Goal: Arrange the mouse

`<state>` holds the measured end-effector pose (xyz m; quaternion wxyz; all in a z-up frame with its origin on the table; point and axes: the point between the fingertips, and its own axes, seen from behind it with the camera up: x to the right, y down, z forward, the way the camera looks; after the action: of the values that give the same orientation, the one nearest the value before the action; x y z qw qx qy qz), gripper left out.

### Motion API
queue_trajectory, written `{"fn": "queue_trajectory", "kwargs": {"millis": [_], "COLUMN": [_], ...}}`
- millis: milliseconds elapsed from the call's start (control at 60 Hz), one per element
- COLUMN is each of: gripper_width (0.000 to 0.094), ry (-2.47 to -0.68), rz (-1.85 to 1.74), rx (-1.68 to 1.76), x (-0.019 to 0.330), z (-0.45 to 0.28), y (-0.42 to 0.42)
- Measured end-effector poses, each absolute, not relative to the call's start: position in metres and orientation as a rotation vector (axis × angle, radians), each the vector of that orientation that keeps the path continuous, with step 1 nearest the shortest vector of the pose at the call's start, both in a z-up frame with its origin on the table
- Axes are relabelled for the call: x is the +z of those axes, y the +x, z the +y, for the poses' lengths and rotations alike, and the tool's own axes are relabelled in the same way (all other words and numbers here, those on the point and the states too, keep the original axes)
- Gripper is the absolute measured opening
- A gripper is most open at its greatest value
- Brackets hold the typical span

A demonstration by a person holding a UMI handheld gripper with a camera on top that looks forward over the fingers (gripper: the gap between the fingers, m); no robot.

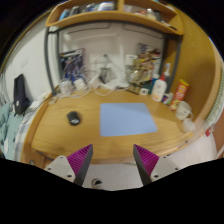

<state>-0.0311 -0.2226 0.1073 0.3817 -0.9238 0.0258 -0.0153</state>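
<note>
A small dark mouse (73,117) lies on the wooden desk (60,135), just left of a light blue mouse pad (126,119). My gripper (114,160) is held well back from the desk, above its near edge. Its two fingers (80,158) stand wide apart with nothing between them. The mouse is far ahead and to the left of the fingers; the pad is straight ahead of them.
Bottles and containers (160,91) stand along the desk's back right, with an orange box (181,92). A dark object (21,95) stands at the desk's left edge. A wooden shelf (110,12) hangs above. A poster (71,65) is on the wall.
</note>
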Motion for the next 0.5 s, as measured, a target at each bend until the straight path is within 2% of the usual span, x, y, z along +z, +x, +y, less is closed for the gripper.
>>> {"fn": "queue_trajectory", "kwargs": {"millis": [233,500], "gripper_width": [0.0809,0.0807], "ry": [-2.465,-2.521], "rz": [-0.106,-0.082], "rx": [0.067,-0.028], "x": [0.046,0.02], "z": [-0.191,-0.119], "y": [-0.179,-0.209]}}
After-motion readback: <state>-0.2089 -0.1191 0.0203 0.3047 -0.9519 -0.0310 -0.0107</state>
